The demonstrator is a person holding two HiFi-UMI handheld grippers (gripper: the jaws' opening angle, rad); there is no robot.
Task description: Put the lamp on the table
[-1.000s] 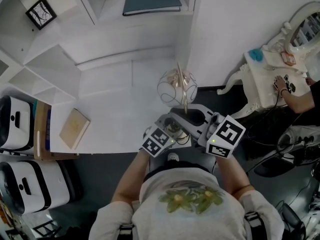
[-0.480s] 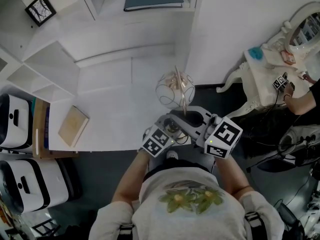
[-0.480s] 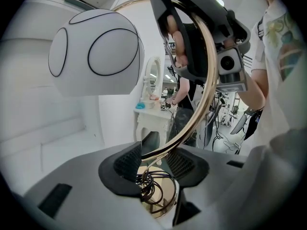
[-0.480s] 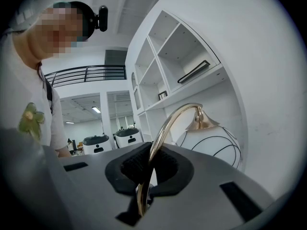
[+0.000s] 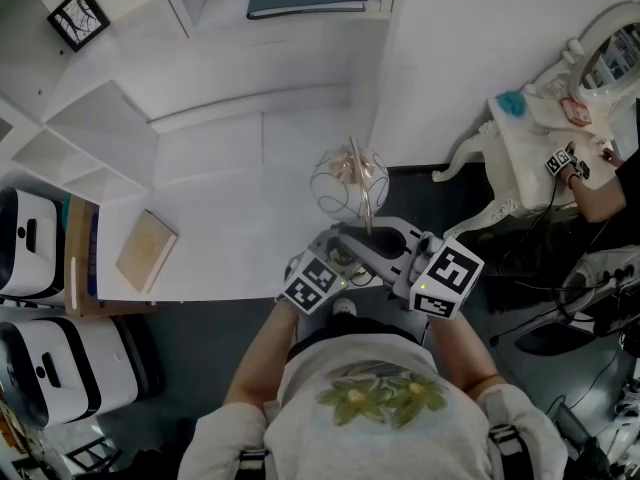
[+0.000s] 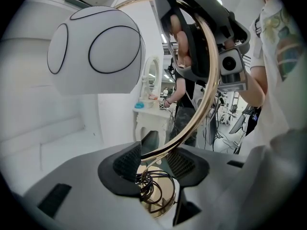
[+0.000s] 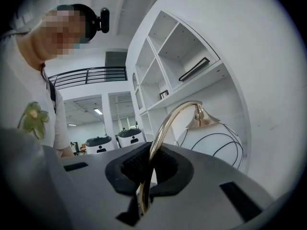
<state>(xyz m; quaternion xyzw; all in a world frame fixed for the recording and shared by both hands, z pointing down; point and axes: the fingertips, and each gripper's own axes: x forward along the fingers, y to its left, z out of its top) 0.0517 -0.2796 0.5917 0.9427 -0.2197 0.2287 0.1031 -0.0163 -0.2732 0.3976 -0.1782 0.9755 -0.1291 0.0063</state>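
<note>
Right gripper point(image 7: 147, 170) is clamped tight on the lamp's gold stem point(image 7: 160, 128), pinching it low down. Left gripper point(image 6: 154, 163) has jaws wide. The stem runs up between the pads point(image 6: 128, 161) with no squeeze visible, and the round gold base point(image 6: 160, 200) and coiled dark cord point(image 6: 148, 183) sit just below them. Lamp point(image 5: 349, 180) is upright, its globe shade point(image 7: 211, 143) hanging from the curved stem over the near right part of the white table point(image 5: 220, 208). In the head view the base is hidden between the two grippers, close to the table's front edge, so can't tell if it has touched down. Step in hand, my read: set-down. To do it well, hold the right grip firm with the stem vertical and lower slowly until the base sits flat. Place it further in rather than right at the lip. Watch the cord: bunched under the base, it would make the lamp rock. Left jaws loose around the stem work as a guard against tipping. Release the right only once the lamp stands alone. Tan notebook point(image 5: 148, 255) is well apart, no obstacle.
</note>
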